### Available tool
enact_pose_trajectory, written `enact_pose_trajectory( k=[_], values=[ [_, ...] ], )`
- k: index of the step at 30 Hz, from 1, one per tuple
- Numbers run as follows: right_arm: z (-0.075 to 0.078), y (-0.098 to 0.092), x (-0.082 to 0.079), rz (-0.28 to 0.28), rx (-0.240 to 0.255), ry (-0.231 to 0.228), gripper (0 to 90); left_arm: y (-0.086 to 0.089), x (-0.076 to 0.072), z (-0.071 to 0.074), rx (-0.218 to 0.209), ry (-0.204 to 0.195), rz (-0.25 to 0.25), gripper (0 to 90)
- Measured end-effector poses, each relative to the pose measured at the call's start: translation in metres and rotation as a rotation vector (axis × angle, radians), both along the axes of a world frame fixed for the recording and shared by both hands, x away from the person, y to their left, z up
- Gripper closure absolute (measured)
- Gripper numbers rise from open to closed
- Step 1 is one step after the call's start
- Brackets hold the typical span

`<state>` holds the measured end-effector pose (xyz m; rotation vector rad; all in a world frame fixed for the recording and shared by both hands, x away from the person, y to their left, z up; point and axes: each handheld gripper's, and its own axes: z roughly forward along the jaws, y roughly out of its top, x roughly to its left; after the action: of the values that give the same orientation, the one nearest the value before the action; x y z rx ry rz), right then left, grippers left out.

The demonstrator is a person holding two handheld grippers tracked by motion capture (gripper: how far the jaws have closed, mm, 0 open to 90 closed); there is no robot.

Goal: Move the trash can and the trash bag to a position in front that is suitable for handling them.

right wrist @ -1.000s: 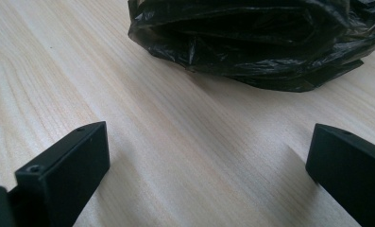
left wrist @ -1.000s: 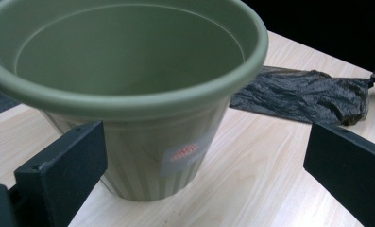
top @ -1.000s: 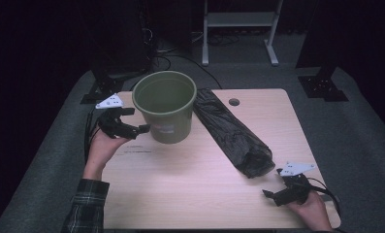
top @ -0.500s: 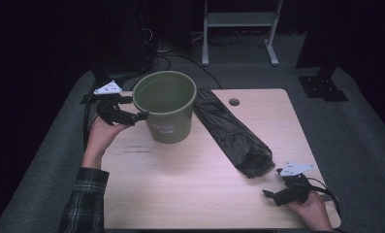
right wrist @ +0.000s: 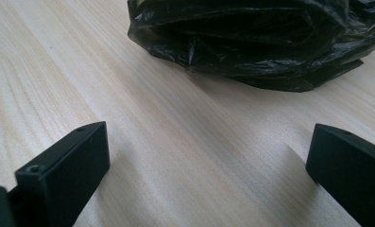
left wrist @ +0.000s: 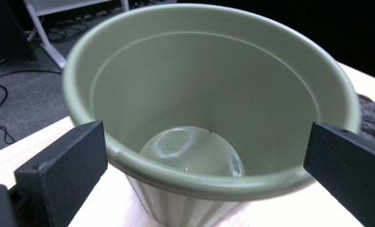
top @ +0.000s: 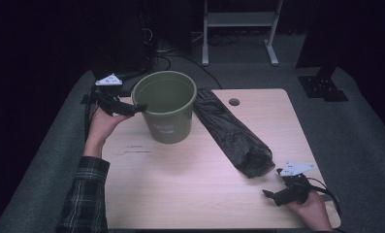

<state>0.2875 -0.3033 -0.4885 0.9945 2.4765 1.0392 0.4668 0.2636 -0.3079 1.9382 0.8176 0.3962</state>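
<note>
Spread wide, the left gripper (top: 140, 107) hung at the left rim of the green bucket (top: 167, 112), its jaws parted and clasping nothing; in the left gripper view the bucket's (left wrist: 208, 94) mouth sat between the two black jaws, the near rim just ahead of them. That bucket stood upright and empty on the far left part of the wooden table (top: 190, 194), with a rolled black plastic bag (top: 232, 133) lying just beside it on the right and running diagonally toward the near right corner. The right gripper (top: 273, 194) rested low near that corner, also released, its jaws wide over bare wood with the bag's (right wrist: 251, 42) open end a little ahead of them. The step in hand looked like taking hold of the bucket's rim. To do that well, one jaw should probably go inside the wall and one outside, set squarely across the lip before closing, since a thin rounded rim could slip out of a skewed pinch and the light bucket might tip or skid toward the bag.
</note>
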Motion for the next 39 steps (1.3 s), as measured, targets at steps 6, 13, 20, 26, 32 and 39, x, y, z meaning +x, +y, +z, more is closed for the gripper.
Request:
enact_pose_trajectory(
  k=[6, 13, 20, 26, 32, 39],
  values=[
    [0.0, 0.0, 0.0, 0.0, 0.0, 0.0, 0.0, 0.006, 0.012, -0.009, -0.022, 0.022, 0.006, 0.0],
    [0.0, 0.0, 0.0, 0.0, 0.0, 0.0, 0.0, 0.002, 0.024, -0.011, 0.0, 0.05, 0.003, 0.0],
    [0.0, 0.0, 0.0, 0.0, 0.0, 0.0, 0.0, 0.0, 0.029, -0.015, 0.003, 0.063, 0.025, 0.0],
    [0.0, 0.0, 0.0, 0.0, 0.0, 0.0, 0.0, -0.003, 0.033, -0.018, -0.001, 0.073, 0.021, 0.0],
    [0.0, 0.0, 0.0, 0.0, 0.0, 0.0, 0.0, -0.008, 0.037, -0.023, -0.017, 0.086, 0.015, 0.0],
    [0.0, 0.0, 0.0, 0.0, 0.0, 0.0, 0.0, -0.011, 0.036, -0.024, 0.01, 0.106, 0.01, 0.0]
  ],
)
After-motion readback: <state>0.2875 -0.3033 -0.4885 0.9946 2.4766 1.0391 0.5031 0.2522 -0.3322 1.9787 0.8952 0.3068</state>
